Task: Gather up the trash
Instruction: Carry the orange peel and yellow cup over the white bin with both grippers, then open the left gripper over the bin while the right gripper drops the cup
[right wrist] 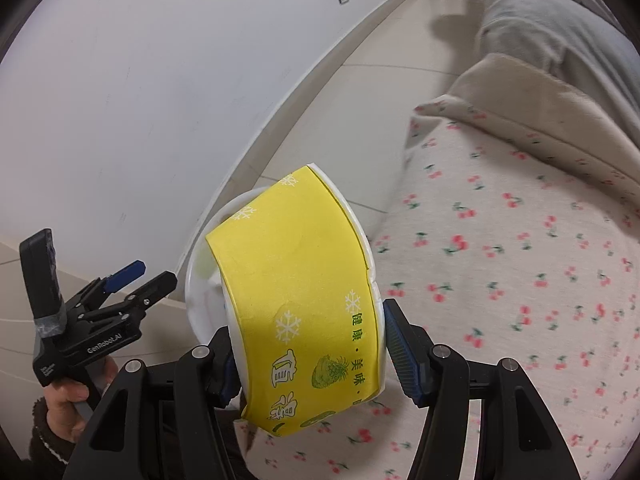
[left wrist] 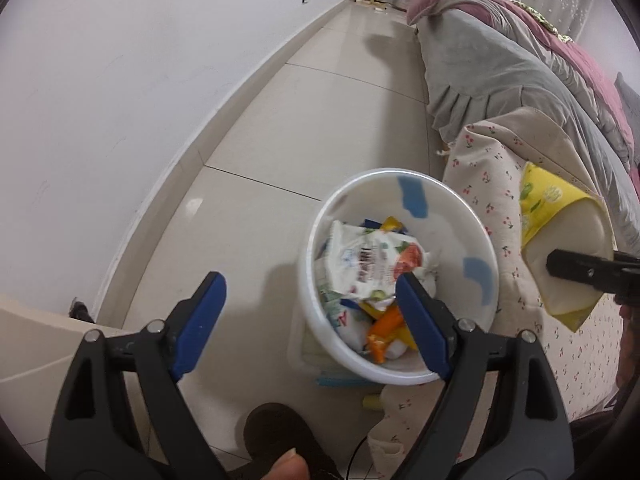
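On the tiled floor (left wrist: 256,128) beside the white wall (left wrist: 100,100), you are holding your left gripper (left wrist: 312,304) spread wide with nothing between its blue pads (left wrist: 202,320), hovering over the white trash bin (left wrist: 472,240), which is sitting against the cherry-print bedcover (left wrist: 492,176) and holding crumpled wrappers (left wrist: 372,264). Further right, your right gripper (right wrist: 310,354) is clamping a yellow paper cup (right wrist: 296,292) printed with snowflakes and a pineapple, tilted on its side just beside the bin's rim and over the bedcover.
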A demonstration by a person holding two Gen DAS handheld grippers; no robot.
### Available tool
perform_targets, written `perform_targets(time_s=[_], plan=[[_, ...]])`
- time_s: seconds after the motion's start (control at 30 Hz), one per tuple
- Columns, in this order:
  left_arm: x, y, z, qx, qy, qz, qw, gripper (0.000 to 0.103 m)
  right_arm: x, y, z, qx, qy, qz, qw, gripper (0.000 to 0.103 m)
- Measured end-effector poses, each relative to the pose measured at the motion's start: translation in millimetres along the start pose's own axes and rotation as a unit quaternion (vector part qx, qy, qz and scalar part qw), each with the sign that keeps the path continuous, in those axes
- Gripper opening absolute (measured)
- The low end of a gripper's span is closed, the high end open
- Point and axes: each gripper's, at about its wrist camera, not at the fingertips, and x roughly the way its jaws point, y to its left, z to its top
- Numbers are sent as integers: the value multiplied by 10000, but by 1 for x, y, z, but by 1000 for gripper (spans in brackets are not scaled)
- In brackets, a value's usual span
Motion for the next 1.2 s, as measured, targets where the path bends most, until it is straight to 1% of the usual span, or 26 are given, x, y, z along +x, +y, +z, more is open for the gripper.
perform_targets(time_s=[0.13, 0.23, 0.27, 0.3, 0.33, 0.37, 0.47, 0.5, 0.67, 0.8, 0.93, 1.03, 1.07, 1.1, 1.2], plan=[[-4, 7, -3, 32, -17, 18, 10000, 87, 15, 10, 6, -69, 76, 64, 9999, 63], [-3, 6, -1, 68, -30, 36, 10000, 87, 20, 18, 8, -100, 47, 238, 9997, 65], [-4, 6, -2, 79, -38, 39, 10000, 87, 21, 20, 8, -113, -6, 295, 9995, 68], [-3, 5, -1, 83, -40, 44, 9999, 87, 20, 22, 9, -129, -116, 363, 9992, 75], [-4, 5, -2, 84, -50, 55, 9999, 87, 19, 24, 10, -147, -213, 411, 9988, 80], [-5, 6, -2, 92, -57, 55, 9999, 88, 18, 25, 11, -151, -282, 433, 9986, 90], [-11, 2, -6, 162, -144, 34, 9998, 93, 5, 26, 12, -145, -504, 465, 9975, 91], [-13, 1, -7, 183, -167, 27, 9997, 95, 0, 25, 12, -139, -555, 417, 9975, 91], [-29, -19, -17, 416, -266, -88, 9987, 99, -37, 24, -2, -86, -832, -97, 9964, 91], [-52, -46, -30, 710, -307, -261, 9967, 100, -76, 12, -28, 207, -1070, -557, 9925, 91], [-77, -66, -44, 906, -488, -309, 9942, 101, -116, 5, -65, 457, -1432, -1191, 9814, 92], [-93, -82, -53, 1066, -640, -279, 9918, 101, -143, 3, -101, 651, -1711, -1498, 9716, 92], [-99, -87, -57, 1124, -696, -288, 9908, 101, -150, 3, -110, 694, -1794, -1604, 9681, 92], [-103, -92, -59, 1169, -739, -289, 9900, 101, -157, 5, -126, 732, -1913, -1807, 9620, 93], [-114, -109, -71, 1357, -873, -251, 9866, 101, -164, 7, -159, 802, -2150, -2137, 9496, 93]])
